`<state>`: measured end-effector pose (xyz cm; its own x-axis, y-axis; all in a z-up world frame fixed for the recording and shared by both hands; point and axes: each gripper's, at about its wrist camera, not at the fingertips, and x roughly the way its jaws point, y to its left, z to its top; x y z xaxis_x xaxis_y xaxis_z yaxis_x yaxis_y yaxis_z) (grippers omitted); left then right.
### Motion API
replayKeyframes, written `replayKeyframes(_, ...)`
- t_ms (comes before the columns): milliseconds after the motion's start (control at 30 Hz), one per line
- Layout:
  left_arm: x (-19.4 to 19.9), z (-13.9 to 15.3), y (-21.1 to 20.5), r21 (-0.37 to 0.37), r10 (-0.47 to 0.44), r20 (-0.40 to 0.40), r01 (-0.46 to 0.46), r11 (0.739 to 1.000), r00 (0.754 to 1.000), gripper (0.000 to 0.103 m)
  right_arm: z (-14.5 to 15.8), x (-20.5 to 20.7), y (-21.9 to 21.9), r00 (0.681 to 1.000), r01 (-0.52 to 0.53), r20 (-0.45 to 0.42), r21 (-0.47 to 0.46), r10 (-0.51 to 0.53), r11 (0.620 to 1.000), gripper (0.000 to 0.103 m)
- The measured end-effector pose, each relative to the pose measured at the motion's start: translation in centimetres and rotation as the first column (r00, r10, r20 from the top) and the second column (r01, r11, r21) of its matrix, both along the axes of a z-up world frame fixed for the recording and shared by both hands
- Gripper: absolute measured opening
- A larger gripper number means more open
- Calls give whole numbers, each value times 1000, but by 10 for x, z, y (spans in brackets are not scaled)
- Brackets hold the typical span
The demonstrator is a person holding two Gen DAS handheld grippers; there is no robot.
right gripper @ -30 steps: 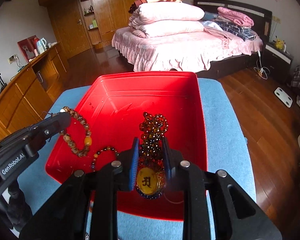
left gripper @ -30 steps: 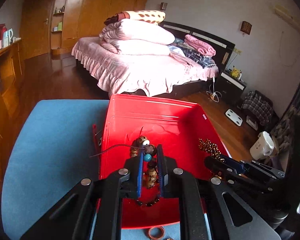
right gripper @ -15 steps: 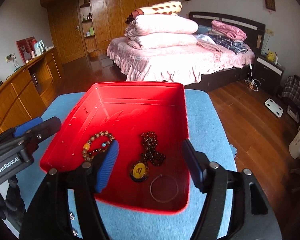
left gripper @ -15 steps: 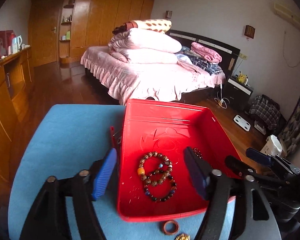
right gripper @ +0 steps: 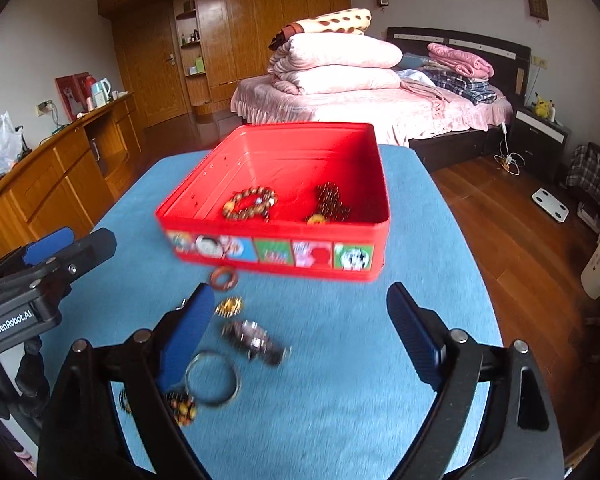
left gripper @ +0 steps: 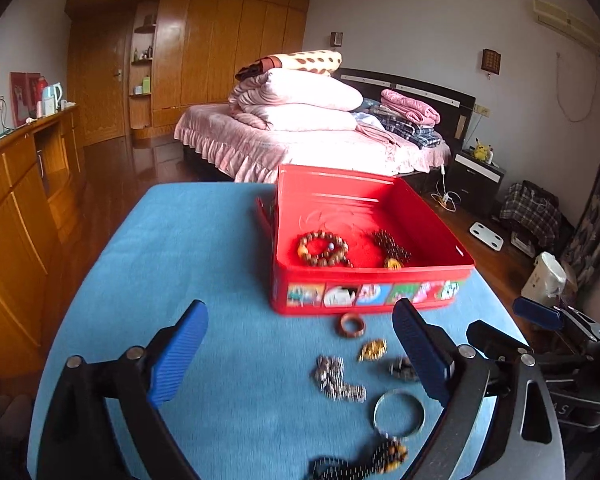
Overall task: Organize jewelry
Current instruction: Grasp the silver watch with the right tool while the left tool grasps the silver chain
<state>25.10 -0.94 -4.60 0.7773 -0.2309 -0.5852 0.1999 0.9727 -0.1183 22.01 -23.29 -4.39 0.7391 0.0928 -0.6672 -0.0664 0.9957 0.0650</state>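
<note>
Red tin holds two bead pieces | both tongs, left tongs and right tongs, just released, empty | step: between deposits | next: you pick the silver bangle off the counter.

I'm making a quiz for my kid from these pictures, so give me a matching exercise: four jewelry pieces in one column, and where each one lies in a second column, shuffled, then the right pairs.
Things:
1. wooden bead bracelet
2. brown ring
3. silver bangle
4. dark bead necklace

Places:
A. on the blue cloth, right in front of the red box
B. in the box, left side
C. in the box, right side
D. on the cloth, close to the right gripper's left finger

Pairs: 1-B, 2-A, 3-D, 4-C
</note>
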Motion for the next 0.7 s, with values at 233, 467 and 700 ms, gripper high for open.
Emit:
replayKeyframes(233, -13, -21, 7, 20, 20, -46, -19, 1000, 999, 92, -16, -26, 9, 999, -33, -28, -4, 33, 999, 85)
replayKeyframes(467, -22, -53, 8, 75, 33, -97, -26, 997, 995, 92, -36, -28, 24, 995, -72, -63, -2, 72, 997, 79)
replayKeyframes(700, -16, -65, 12, 84, 51, -119, -42, 996, 992, 92, -46, -11, 28, 993, -84, -80, 10, 85, 996, 71)
